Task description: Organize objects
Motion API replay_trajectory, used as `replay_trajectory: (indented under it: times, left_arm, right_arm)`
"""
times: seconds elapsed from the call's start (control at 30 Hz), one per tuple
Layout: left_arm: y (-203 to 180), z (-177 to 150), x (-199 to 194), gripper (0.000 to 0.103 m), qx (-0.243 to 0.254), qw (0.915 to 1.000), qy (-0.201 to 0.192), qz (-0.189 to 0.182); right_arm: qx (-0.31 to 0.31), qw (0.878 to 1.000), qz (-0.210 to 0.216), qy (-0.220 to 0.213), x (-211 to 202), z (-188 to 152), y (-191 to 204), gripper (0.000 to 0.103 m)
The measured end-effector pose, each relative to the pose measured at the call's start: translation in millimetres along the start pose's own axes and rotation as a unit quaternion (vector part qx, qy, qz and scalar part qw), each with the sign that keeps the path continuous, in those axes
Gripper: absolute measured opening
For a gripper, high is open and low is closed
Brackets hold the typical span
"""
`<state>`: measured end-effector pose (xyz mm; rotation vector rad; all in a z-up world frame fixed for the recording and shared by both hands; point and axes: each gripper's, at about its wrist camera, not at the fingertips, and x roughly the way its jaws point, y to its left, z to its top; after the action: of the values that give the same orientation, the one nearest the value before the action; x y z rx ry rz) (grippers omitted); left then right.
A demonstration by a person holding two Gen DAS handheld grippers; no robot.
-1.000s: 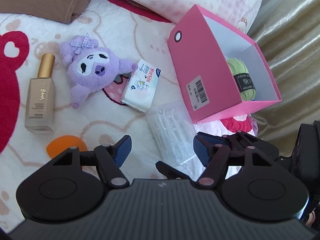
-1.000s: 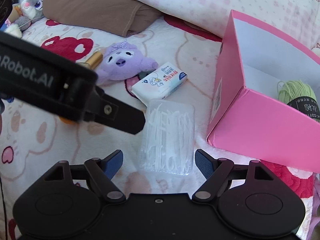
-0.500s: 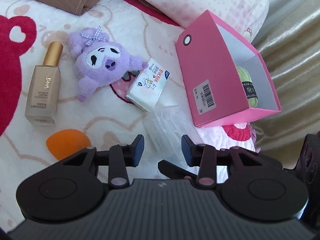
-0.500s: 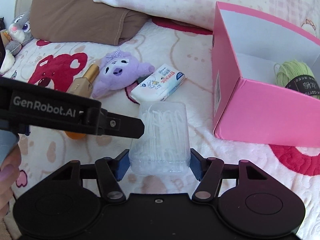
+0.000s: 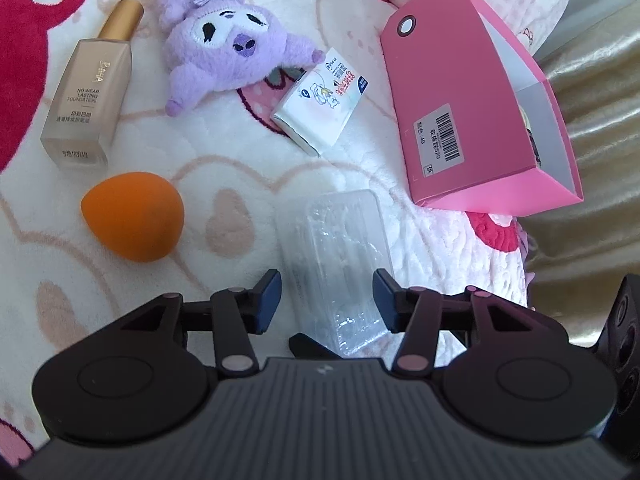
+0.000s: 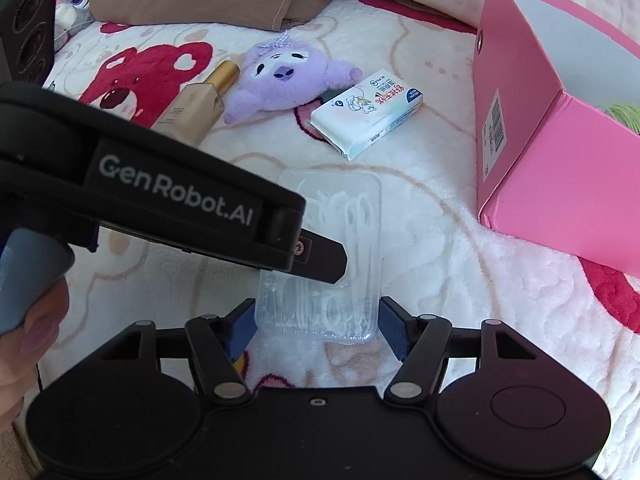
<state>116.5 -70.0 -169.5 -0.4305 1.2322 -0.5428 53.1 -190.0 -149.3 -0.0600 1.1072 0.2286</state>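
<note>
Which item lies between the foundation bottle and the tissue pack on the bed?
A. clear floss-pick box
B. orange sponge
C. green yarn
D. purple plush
D: in the left wrist view the purple plush lies between the foundation bottle and the tissue pack, its paw reaching that pack.

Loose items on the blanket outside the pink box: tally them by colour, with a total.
Purple: 1, plush toy
Orange: 1, makeup sponge
Beige and gold: 1, foundation bottle
White: 1, tissue pack
Clear: 1, floss pick case
Total: 5
</note>
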Motion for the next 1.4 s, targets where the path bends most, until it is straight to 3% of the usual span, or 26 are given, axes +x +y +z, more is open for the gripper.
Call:
replay_trajectory:
  times: [0.07, 0.33, 0.5, 0.67, 1.03, 1.23, 1.4]
  left_arm:
    - [0, -1, -1, 0.044, -0.001, 0.9999, -0.006, -0.008]
    - [-31, -12, -34, 0.043, 0.048, 0.9982, -0.014, 0.032]
    - [-62, -18, -63, 0.044, 0.080, 0.9956, -0.019, 0.047]
    - [-98, -17, -92, 0.045, 0.100, 0.9936, -0.036, 0.038]
    - [-184, 30, -129, 0.046, 0.156, 0.9840, -0.085, 0.008]
    - [-217, 59, -113, 0.047, 0.165, 0.9817, -0.095, 0.003]
    - [-232, 92, -83, 0.047, 0.153, 0.9857, -0.071, 0.001]
  right_arm:
    - [0.002, 1.000, 0.007, -0.008, -1, 0, -2, 0.067]
    - [0.016, 0.999, 0.031, -0.006, -26, 3, 0, 0.066]
    - [0.027, 0.999, 0.045, -0.005, -62, 7, 1, 0.066]
    - [0.032, 0.998, 0.041, -0.031, -105, 13, -7, 0.067]
    - [0.011, 0.990, -0.016, -0.139, -185, 46, -41, 0.067]
    - [0.013, 0.986, -0.044, -0.162, -193, 68, -76, 0.067]
    - [0.055, 0.984, -0.049, -0.163, -181, 82, -110, 0.067]
